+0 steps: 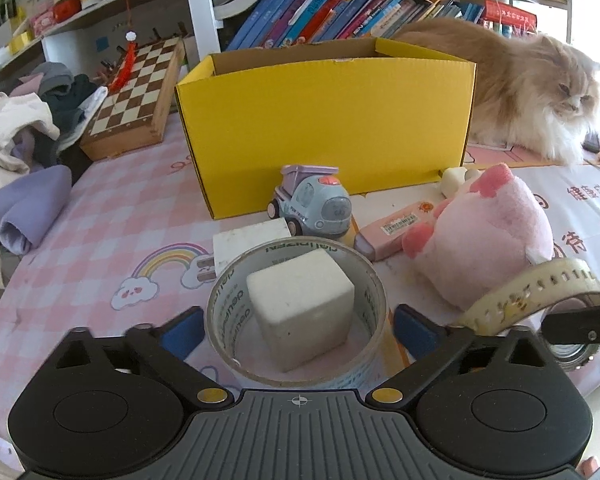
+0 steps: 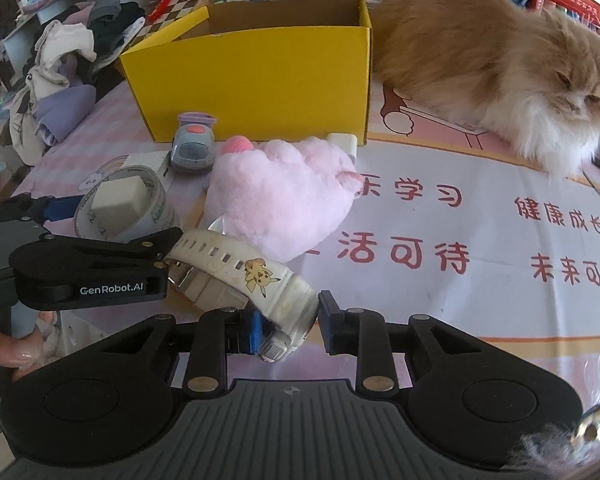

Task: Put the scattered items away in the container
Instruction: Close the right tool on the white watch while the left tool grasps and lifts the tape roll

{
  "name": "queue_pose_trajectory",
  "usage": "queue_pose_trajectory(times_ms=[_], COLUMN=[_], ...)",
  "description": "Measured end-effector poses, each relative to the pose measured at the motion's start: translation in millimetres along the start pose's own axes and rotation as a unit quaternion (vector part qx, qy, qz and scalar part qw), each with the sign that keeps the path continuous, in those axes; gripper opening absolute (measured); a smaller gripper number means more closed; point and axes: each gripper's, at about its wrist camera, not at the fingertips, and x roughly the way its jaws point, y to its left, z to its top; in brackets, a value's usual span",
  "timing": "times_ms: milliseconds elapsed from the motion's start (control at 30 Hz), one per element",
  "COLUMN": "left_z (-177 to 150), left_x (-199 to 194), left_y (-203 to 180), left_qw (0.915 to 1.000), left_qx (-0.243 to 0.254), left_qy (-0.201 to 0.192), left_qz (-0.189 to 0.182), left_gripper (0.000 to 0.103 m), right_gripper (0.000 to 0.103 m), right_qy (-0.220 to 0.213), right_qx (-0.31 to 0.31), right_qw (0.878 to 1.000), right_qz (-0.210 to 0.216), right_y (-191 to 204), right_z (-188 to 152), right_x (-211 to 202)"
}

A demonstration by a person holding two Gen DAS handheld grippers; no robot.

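Note:
My left gripper (image 1: 298,328) straddles a clear tape roll (image 1: 220,312) that lies flat on the table with a white cube (image 1: 300,308) inside its ring. The blue pads (image 1: 184,332) stand close to the roll's two sides; a thin gap shows at the right one. My right gripper (image 2: 290,326) is shut on a white watch (image 2: 260,276) with a yellow cartoon on its strap, held just above the table. The watch strap (image 1: 540,288) also shows at the right of the left wrist view. The open yellow box (image 1: 324,128) stands behind.
A toy truck (image 1: 312,208), a pink plush (image 1: 480,240), a pink eraser (image 1: 392,228) and a white block (image 1: 252,240) lie before the box. A fluffy cat (image 2: 500,68) sits right of the box. A chessboard (image 1: 136,88) and clothes (image 1: 28,140) fill the left.

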Motion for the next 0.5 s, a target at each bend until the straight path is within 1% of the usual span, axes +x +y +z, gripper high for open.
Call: queue_pose_trajectory(times_ms=[200, 233, 300, 500], left_z=[-2.5, -2.5, -2.2, -0.2], left_x=[-7.8, -10.1, -14.7, -24.5], left_y=[8.0, 8.9, 9.4, 8.8], left_qw=[0.9997, 0.9996, 0.9994, 0.9990], left_qx=[-0.023, -0.025, -0.024, -0.022], left_qy=[-0.005, -0.008, -0.016, -0.032], left_qz=[-0.010, -0.013, -0.017, -0.022], left_gripper=[0.085, 0.085, 0.085, 0.085], right_gripper=[0.024, 0.023, 0.021, 0.021], right_qy=[-0.005, -0.006, -0.007, -0.009], right_qx=[0.007, 0.008, 0.012, 0.021], right_qw=[1.000, 1.000, 1.000, 1.000], right_qz=[-0.003, -0.002, 0.000, 0.006], right_y=[0.1, 0.1, -0.1, -0.1], right_z=[-3.8, -4.0, -4.3, -2.8], right_x=[-5.2, -5.9, -7.3, -10.9])
